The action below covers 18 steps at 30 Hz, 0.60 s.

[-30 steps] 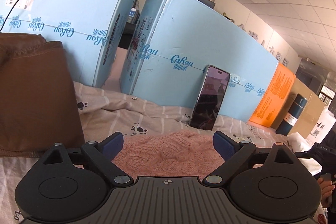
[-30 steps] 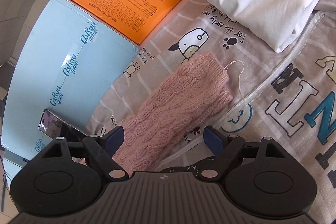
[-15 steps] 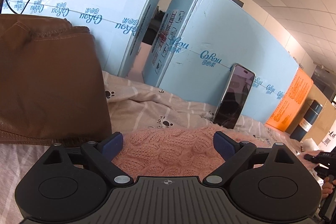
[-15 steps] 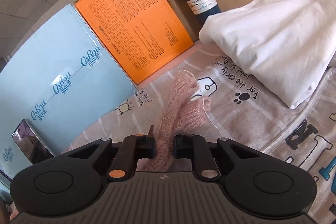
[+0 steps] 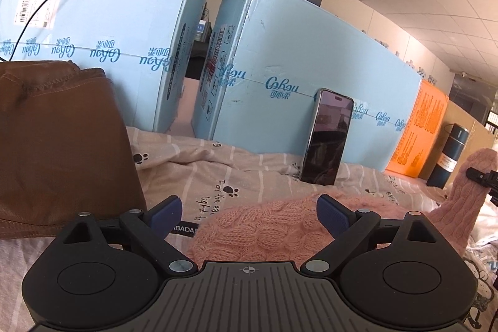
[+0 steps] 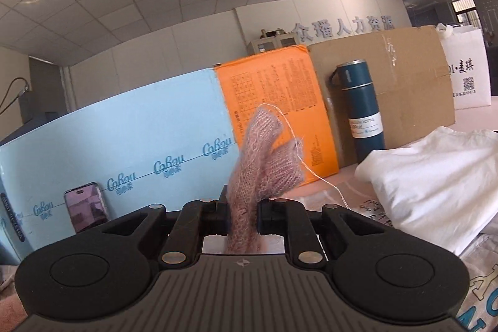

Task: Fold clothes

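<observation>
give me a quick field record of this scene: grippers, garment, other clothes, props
left gripper: open, low over the pink knit
right gripper: shut on pink knit, one end lifted
pink knit, other end: lying on the printed sheet
other clothes: brown garment on the left; white garment on the right
props: phone leaning on blue box; blue bottle

the left wrist view is sitting low over the bedsheet (image 5: 218, 170), looking forward past its spread jaws at the blue boxes (image 5: 311, 77) close ahead. the right wrist view is facing level, higher, toward the orange box (image 6: 274, 114). both are sharing the phone (image 5: 326, 136), flask (image 6: 361, 111) and pink knit (image 6: 264, 164).
</observation>
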Tool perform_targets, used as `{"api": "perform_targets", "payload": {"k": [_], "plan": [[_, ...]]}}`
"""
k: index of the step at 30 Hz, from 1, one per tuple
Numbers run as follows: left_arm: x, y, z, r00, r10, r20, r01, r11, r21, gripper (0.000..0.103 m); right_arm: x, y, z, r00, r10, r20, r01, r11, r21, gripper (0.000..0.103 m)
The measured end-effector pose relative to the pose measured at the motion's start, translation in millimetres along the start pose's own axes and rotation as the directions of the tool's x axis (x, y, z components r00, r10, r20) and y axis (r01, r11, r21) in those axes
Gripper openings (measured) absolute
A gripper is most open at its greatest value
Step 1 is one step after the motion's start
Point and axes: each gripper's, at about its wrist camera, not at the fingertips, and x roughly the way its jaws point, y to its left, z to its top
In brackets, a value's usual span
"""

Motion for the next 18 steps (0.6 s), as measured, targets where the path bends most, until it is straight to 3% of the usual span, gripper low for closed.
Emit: {"api": "perform_targets", "payload": {"k": [7, 9, 11, 16, 18], "plan": [[0, -1, -1, 1.0, -0.018, 0.002, 0.018, 1.0, 0.0, 0.096, 3, 45, -19, 0.988, 0.134, -0.082, -0.148, 0.968, -0.204, 0.019], [1, -2, -2, 1.0, -0.026, -0.003, 0.026, 1.0, 0.002, 0.096, 3, 53, -27, 0.98, 0.157, -0.126, -0.184, 0.95, -0.253, 0.026], [1, -2, -2, 0.999, -0.032, 0.001, 0.032, 0.999, 0.002, 0.096, 4, 59, -34, 0.97, 0.18, -0.166, -0.222, 0.933, -0.282, 0.046], [2, -2, -3, 0.999, -0.035, -0.002, 0.035, 0.999, -0.001, 0.096, -3, 69, -40, 0.943, 0.251, -0.217, -0.307, 0.908, -0.285, 0.061], [3, -2, -3, 0.999, -0.033, -0.008, 0.033, 0.999, -0.003, 0.096, -8, 74, -40, 0.923, 0.303, -0.239, -0.363, 0.891, -0.272, 0.063]]}}
